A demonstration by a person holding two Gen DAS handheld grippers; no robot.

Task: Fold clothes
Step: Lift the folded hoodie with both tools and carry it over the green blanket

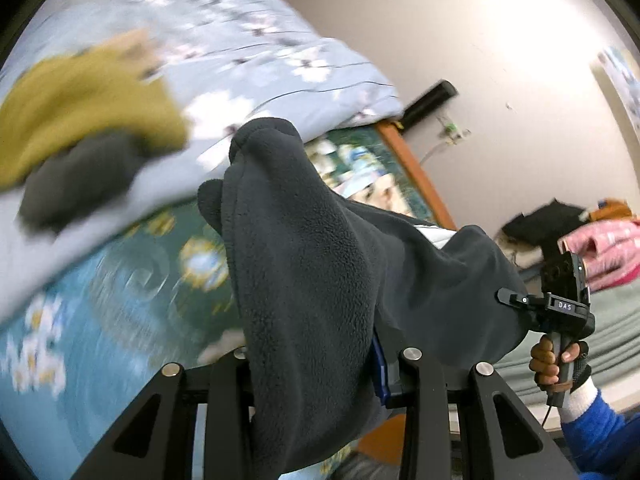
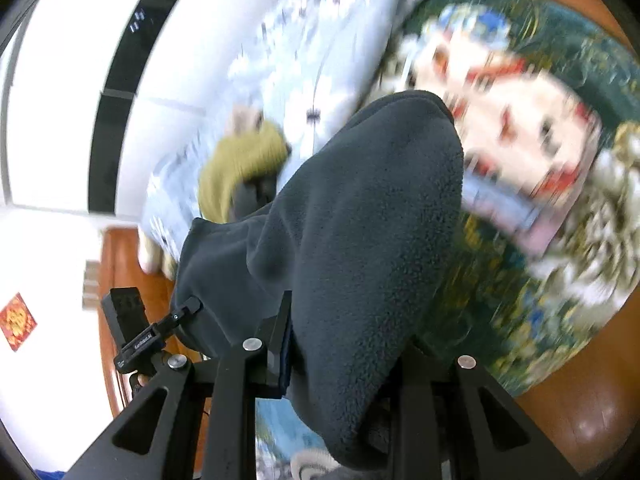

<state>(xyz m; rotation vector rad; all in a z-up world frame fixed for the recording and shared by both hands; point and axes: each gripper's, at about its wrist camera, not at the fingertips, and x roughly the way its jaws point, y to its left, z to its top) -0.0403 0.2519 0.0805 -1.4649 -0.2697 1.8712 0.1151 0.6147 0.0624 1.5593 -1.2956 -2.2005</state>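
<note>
A dark grey fleece garment (image 1: 312, 264) hangs bunched up above the bed, stretched between both grippers. My left gripper (image 1: 320, 364) is shut on one end, and the cloth drapes over and hides its fingers. The right gripper (image 1: 510, 297) bites the other end at the right, held by a hand in a blue sleeve (image 1: 592, 432). From the right wrist, the same fleece (image 2: 352, 220) fills the middle with my right gripper (image 2: 340, 364) shut on it. The left gripper (image 2: 191, 307) clamps its far corner at the lower left. Motion blurs the background in both views.
An olive-green garment (image 1: 80, 100) and a dark grey bundle (image 1: 76, 188) lie on a pale blue floral quilt (image 1: 260, 44). Below is a green patterned bed sheet (image 1: 120, 300) with a wooden bed frame (image 1: 416, 176). Pink (image 1: 604, 252) and black clothes (image 1: 540, 220) are piled at the far right.
</note>
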